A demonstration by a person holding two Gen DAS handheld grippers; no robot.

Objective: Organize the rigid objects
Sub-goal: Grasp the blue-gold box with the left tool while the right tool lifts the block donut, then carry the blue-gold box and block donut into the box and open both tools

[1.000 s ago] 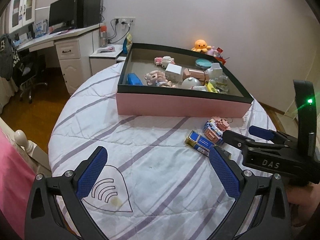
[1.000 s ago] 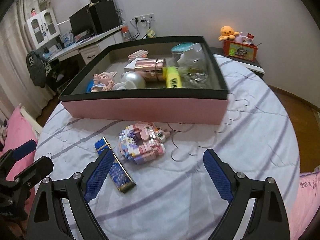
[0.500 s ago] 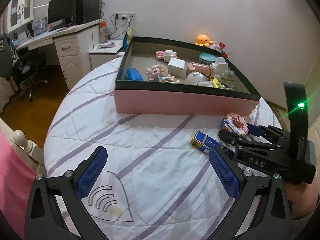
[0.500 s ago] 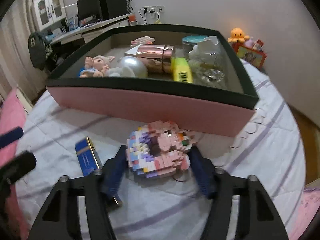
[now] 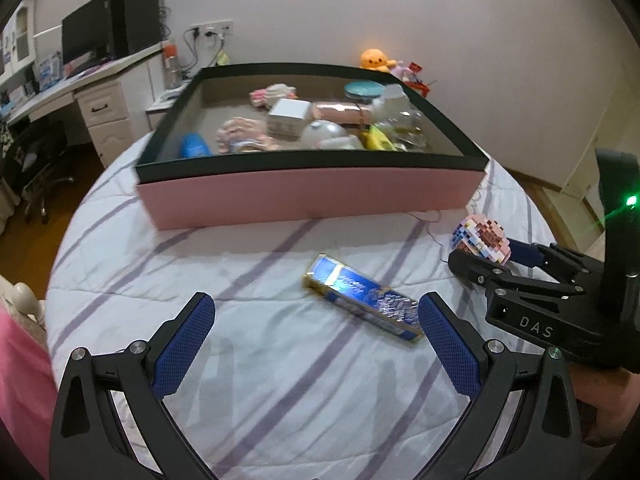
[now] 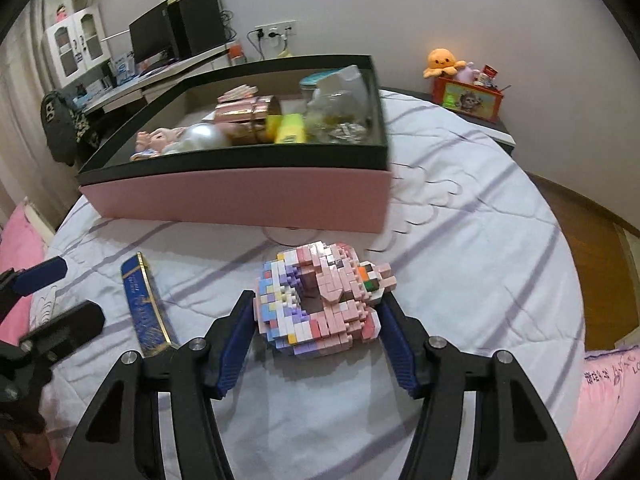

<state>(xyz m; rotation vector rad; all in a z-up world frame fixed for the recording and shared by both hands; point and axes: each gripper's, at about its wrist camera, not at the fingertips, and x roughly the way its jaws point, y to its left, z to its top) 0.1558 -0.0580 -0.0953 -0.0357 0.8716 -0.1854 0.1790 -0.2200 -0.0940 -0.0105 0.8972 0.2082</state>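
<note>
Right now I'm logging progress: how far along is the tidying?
Done: several toys lie in the pink box. In hand: the right hand-held gripper is clamped on the pink brick figure. Left: the blue packet lies on the bedspread before the open left hand-held gripper.

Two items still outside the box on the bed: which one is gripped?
The pink pixel-brick figure, clamped by the right gripper. The flat blue-and-gold pack lies free before the open left gripper.

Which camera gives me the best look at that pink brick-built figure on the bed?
The right wrist view: the pink brick figure fills the centre, clamped between the right gripper pads. The left wrist view shows only a small part of it at the right edge, mostly behind the gripper's fingers.
</note>
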